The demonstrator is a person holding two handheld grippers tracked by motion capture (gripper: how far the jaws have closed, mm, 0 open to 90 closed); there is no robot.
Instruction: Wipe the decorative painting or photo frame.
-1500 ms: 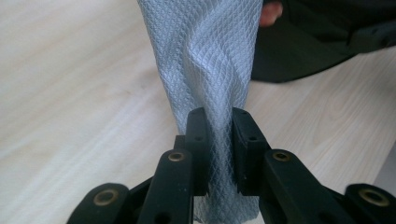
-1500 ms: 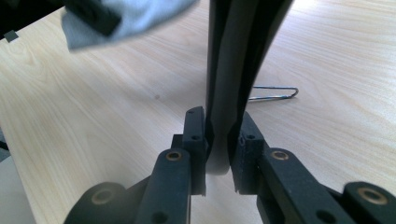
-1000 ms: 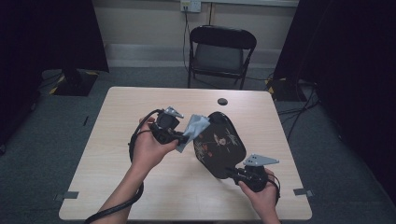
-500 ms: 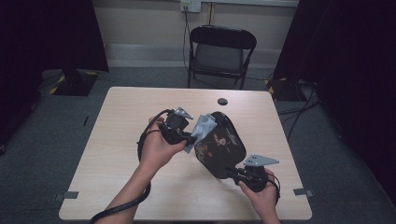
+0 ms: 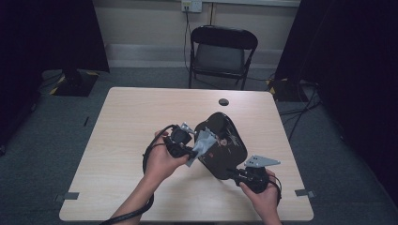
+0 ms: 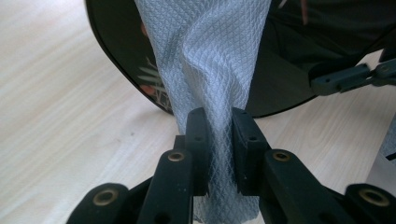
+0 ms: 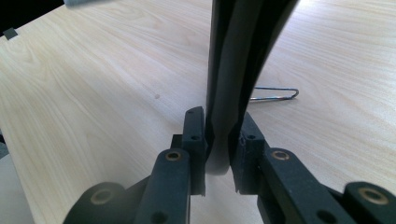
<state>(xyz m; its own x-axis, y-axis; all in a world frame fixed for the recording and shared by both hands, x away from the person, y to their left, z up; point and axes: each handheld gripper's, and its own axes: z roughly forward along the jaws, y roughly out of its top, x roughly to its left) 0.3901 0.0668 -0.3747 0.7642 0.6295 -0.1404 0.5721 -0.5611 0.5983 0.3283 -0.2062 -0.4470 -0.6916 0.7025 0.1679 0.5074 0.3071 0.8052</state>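
Observation:
A black oval plate (image 5: 224, 136) with a floral print is tilted up over the table. My right gripper (image 5: 236, 174) is shut on its near rim; in the right gripper view the rim (image 7: 236, 60) stands edge-on between the pads of that gripper (image 7: 219, 122). My left gripper (image 5: 193, 151) is shut on a grey waffle-weave cloth (image 5: 203, 143), which lies against the plate's left side. In the left gripper view the cloth (image 6: 210, 65) rises from between the jaws of that gripper (image 6: 218, 120) across the plate's dark face (image 6: 116, 51). The right gripper (image 6: 348, 78) shows beyond.
The light wooden table (image 5: 136, 112) has a small black disc (image 5: 223, 101) near its far edge. A thin wire loop (image 7: 276, 95) lies on the tabletop behind the plate. A black folding chair (image 5: 220, 51) stands beyond the table.
The left hand has come down and to the right, bringing the cloth onto the plate's left side. The right hand and the plate have kept still.

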